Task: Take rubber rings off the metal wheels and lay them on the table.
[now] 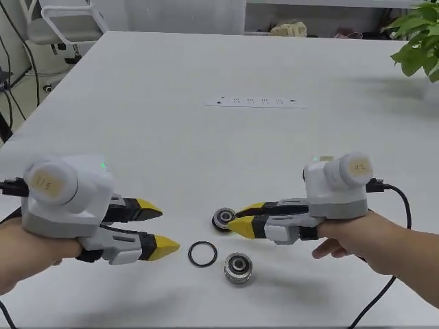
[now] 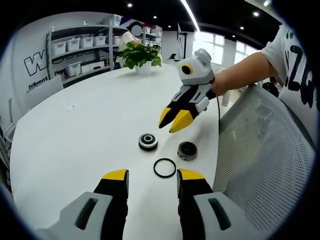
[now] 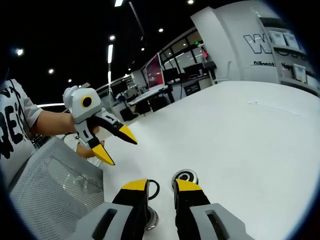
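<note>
Two small metal wheels lie on the white table (image 1: pixel 206 151). The farther wheel (image 1: pixel 224 218) (image 2: pixel 148 141) (image 3: pixel 185 176) has a dark rubber band around it. The nearer wheel (image 1: pixel 238 266) (image 2: pixel 187 150) shows a bare silver rim. A loose black rubber ring (image 1: pixel 202 253) (image 2: pixel 164 167) (image 3: pixel 152 189) lies flat beside them. My left gripper (image 1: pixel 156 226) (image 2: pixel 152 176) (image 3: pixel 120 150) is open and empty, just left of the ring. My right gripper (image 1: pixel 241 219) (image 2: pixel 175 120) (image 3: pixel 161 186) is open and empty, its tips right beside the banded wheel.
A flat white strip with sockets (image 1: pixel 255 102) lies farther back on the table. A green plant (image 1: pixel 418 41) stands at the far right, an office chair (image 1: pixel 65 24) beyond the far left edge. A grey mesh chair back (image 2: pixel 260 150) is near the person.
</note>
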Demonstrator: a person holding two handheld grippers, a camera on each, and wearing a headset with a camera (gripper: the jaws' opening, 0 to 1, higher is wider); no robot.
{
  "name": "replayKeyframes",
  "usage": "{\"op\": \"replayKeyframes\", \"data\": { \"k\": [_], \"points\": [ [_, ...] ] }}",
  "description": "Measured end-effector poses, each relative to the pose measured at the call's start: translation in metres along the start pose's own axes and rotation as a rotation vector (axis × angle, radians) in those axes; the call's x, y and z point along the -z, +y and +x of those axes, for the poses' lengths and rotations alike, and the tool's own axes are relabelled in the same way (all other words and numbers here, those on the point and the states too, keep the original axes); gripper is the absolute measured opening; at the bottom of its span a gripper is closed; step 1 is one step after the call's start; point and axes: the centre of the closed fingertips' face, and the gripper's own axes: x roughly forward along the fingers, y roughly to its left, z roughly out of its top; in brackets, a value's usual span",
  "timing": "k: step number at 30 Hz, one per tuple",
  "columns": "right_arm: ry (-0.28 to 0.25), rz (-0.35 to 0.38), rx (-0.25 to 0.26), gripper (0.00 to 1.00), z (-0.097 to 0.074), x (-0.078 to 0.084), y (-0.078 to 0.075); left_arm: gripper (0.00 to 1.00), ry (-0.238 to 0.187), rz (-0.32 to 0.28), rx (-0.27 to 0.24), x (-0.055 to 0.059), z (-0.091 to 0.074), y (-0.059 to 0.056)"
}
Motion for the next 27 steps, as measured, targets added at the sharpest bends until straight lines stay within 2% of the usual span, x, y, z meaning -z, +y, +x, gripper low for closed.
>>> {"op": "replayKeyframes", "data": {
  "k": [18,27],
  "points": [
    [0.058,-0.055,0.068,0.25,-0.001,0.012,-0.022,0.36,0.002,0.005,-0.004,-0.011,0.018,0.016],
    [0.072,-0.063,0.085,0.26,0.001,0.017,-0.031,0.35,0.014,0.006,0.004,-0.012,0.03,0.018]
  ]
}}
